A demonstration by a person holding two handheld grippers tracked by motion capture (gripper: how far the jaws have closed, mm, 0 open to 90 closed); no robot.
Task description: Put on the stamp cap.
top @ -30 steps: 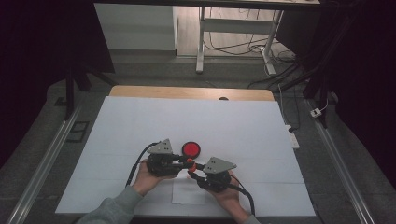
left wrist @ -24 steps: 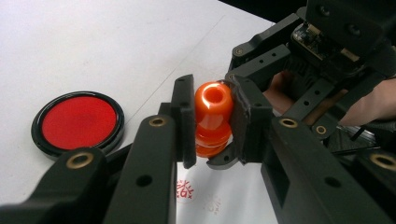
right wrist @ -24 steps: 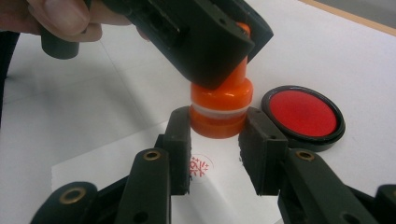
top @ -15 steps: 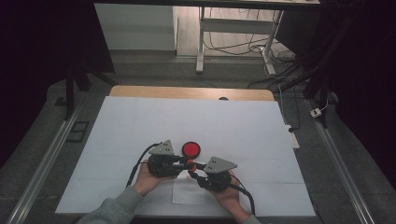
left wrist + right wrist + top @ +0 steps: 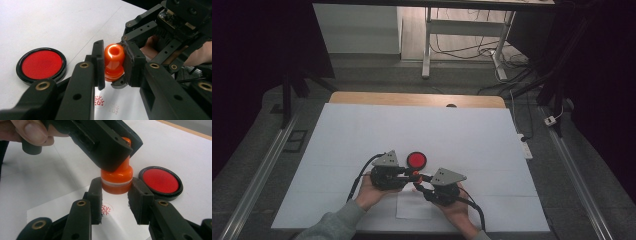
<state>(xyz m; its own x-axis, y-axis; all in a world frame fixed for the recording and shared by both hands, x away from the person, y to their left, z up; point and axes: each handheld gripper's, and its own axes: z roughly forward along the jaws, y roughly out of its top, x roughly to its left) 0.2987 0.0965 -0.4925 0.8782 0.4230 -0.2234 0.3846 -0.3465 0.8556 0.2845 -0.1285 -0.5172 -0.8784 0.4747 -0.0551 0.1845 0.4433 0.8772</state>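
1. The left gripper (image 5: 113,62) is clenched on the handle of a glossy orange plastic stamp (image 5: 114,62); its two black pads press the rounded knob from both sides, likely so the stamp stays upright and can be steered from above.
2. The right gripper (image 5: 115,195) grips the stamp's wider base, its jaws set against the lower ring on either side. Holding knob and base at once suggests the two parts are to be steadied or pulled apart against each other, though which of these I cannot say.
3. The stamp hangs just above a white sheet of paper (image 5: 75,202), and its bottom face appears clear of the sheet; the angle makes that hard to confirm.
4. Directly under the stamp, on the paper, lie red printed seal marks (image 5: 107,209), so the stamp is kept over the spot where it prints.
5. Just beside the stamp, on its far side in the high view, sits a round black-rimmed red ink pad (image 5: 416,160), open and within easy reach for inking.
6. Around the stamp spreads the white table cover (image 5: 362,130). Nothing blocks it but the jaws themselves, which crowd each other.
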